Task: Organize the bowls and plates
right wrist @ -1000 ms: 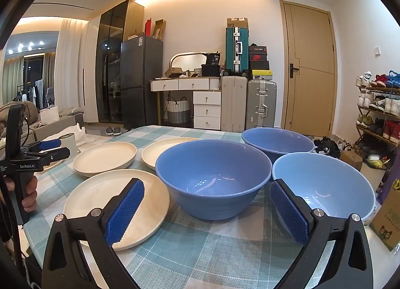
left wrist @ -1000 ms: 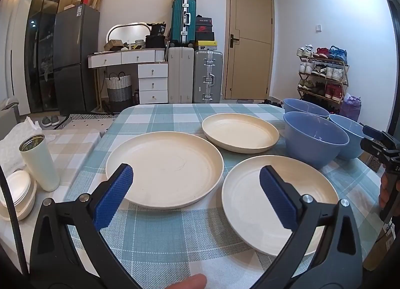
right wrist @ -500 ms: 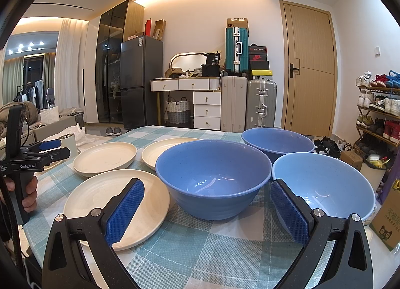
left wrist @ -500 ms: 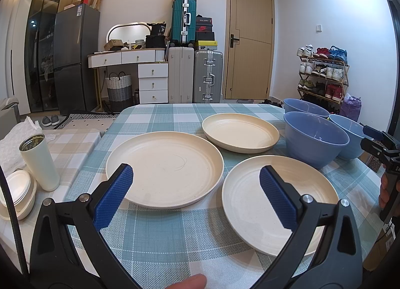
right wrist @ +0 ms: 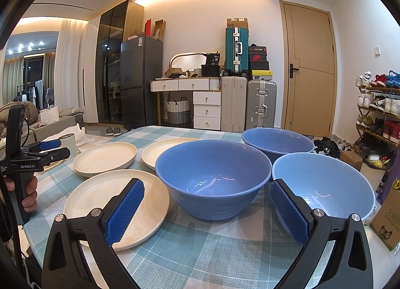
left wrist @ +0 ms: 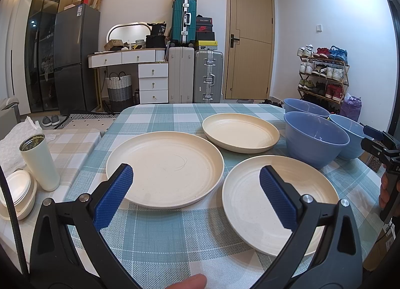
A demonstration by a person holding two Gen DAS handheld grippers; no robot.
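Three cream plates lie on the checked tablecloth [left wrist: 175,234]: a left plate [left wrist: 165,167], a far plate [left wrist: 240,132] and a near right plate [left wrist: 255,196]. Three blue bowls stand to their right: a middle bowl [right wrist: 212,176], a far bowl [right wrist: 277,141] and a lighter near bowl [right wrist: 325,184]. My left gripper [left wrist: 196,194] is open and empty, above the near table edge before the two near plates. My right gripper [right wrist: 206,207] is open and empty, just in front of the middle bowl. Each gripper also shows in the other's view, the left [right wrist: 50,149] and the right [left wrist: 377,141].
A white tumbler [left wrist: 40,161] and stacked white lids [left wrist: 15,189] sit on a lower surface left of the table. A shoe rack [left wrist: 322,74] and a cardboard box [right wrist: 387,221] stand to the right. Suitcases, drawers and a fridge line the far wall.
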